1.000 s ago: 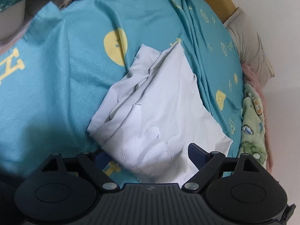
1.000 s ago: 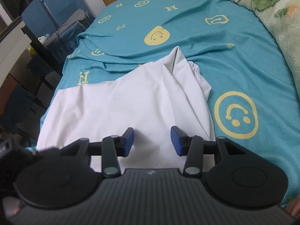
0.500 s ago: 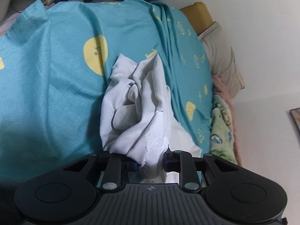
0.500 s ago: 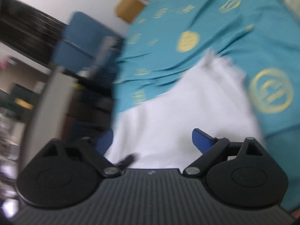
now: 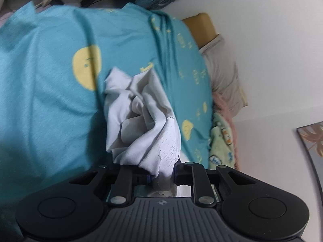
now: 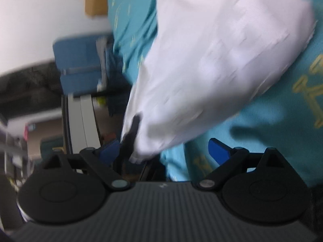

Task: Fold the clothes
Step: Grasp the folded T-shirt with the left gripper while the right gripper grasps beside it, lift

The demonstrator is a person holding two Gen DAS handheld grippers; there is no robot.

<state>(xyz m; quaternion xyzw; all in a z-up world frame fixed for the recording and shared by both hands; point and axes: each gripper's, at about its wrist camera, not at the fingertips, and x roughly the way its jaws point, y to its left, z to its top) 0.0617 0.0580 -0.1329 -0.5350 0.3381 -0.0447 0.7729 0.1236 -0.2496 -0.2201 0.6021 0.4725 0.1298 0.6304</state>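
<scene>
Left gripper [image 5: 161, 176] is pinching a bunched white garment [image 5: 141, 125] above the teal bedsheet [image 5: 46, 104]; right gripper [image 6: 163, 151] is sitting spread apart, probably touching nothing, super blurry though.

Teal sheet [image 5: 50, 104] open and bare on the near side of the white garment [image 5: 141, 121], pillow [image 5: 224, 80] and green blanket [image 5: 220, 143] crowding the bed's wall edge, blue chair [image 6: 78, 64] close beside the bed, view blurred.
</scene>
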